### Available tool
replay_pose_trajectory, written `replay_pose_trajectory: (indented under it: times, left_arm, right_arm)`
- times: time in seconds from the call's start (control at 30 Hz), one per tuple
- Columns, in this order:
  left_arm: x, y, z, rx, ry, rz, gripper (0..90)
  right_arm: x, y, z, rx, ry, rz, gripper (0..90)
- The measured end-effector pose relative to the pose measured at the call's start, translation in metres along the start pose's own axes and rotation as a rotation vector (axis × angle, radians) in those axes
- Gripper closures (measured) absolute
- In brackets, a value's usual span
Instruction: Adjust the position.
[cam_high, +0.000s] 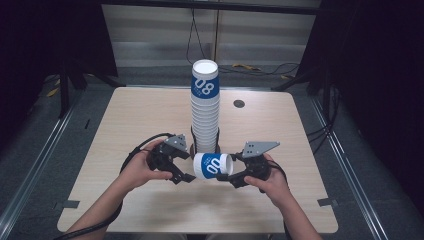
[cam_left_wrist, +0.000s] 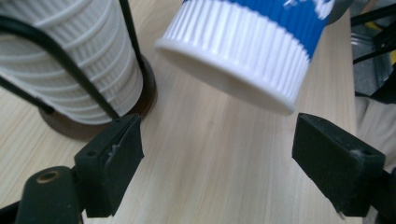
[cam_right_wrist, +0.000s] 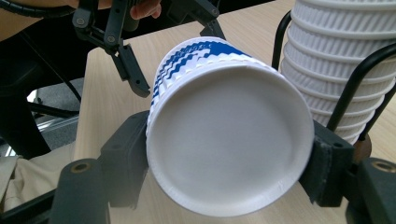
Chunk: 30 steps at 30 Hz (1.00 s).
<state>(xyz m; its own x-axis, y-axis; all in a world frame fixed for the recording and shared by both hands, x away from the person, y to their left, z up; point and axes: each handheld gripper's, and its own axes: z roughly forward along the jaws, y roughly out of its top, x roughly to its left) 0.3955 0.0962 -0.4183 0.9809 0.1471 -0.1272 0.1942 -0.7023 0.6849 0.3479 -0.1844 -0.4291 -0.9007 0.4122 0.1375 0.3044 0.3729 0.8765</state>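
Cup (cam_high: 212, 165) is lying sideways, clamped at its base in the right gripper (cam_high: 239, 176) just in front of the stack (cam_high: 205, 107); left gripper (cam_high: 184, 170) gapes at its rim, not yet gripping, so handover looks halfway.

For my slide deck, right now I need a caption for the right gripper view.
Right gripper clamps a blue-and-white paper cup by its base beside the racked cup stack.
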Motion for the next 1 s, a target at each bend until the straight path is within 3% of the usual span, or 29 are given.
replay_pose_trajectory:
  times: [0.13, 0.43, 0.47, 0.57, 0.6, 0.8, 1.0]
  left_arm:
    - [-0.001, 0.001, 0.002, -0.015, -0.001, 0.020, 16.0]
    - [0.000, 0.002, 0.009, -0.035, 0.004, 0.004, 15.6]
    - [0.001, 0.003, 0.009, -0.042, -0.001, 0.022, 15.8]
    - [-0.001, 0.004, 0.010, -0.050, 0.004, 0.026, 15.5]
    - [-0.001, 0.005, 0.011, -0.054, 0.000, 0.048, 15.4]
    - [-0.002, 0.008, 0.012, -0.081, -0.012, 0.063, 15.3]
    - [-0.004, 0.012, 0.013, -0.066, -0.002, 0.098, 14.5]
  right_arm:
    - [-0.001, -0.001, 0.000, 0.000, 0.006, 0.004, 27.5]
    - [-0.001, -0.002, 0.002, 0.006, 0.012, 0.004, 27.5]
    - [-0.001, -0.002, 0.003, 0.005, 0.016, 0.007, 27.5]
    - [-0.001, -0.002, 0.003, 0.006, 0.017, 0.005, 27.5]
    - [-0.001, -0.002, 0.004, 0.007, 0.023, 0.008, 27.5]
    - [0.000, -0.002, 0.006, 0.008, 0.028, 0.003, 27.5]
    - [0.001, -0.002, 0.007, 0.008, 0.034, 0.003, 27.5]
